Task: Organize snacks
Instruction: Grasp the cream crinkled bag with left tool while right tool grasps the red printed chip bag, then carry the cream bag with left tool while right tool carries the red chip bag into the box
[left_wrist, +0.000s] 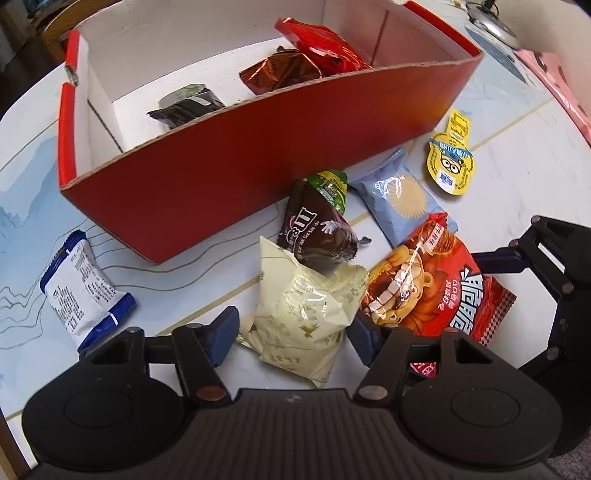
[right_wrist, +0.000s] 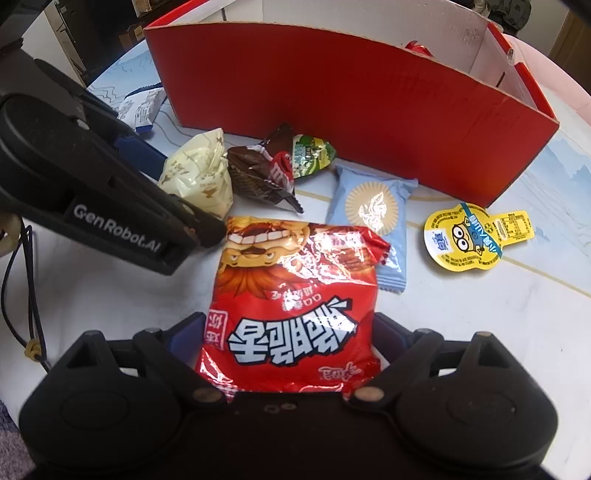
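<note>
A red box with white dividers holds a red bag, a brown foil pack and a dark packet. My left gripper is open, its fingers on either side of a cream snack bag. My right gripper has its fingers against both sides of a red chip bag. A brown M&M's pack, a green packet, a light blue packet and a yellow Minion pack lie in front of the box.
A white and blue packet lies left of the box. The left gripper body shows at the left of the right wrist view. A pink object lies at the far right table edge.
</note>
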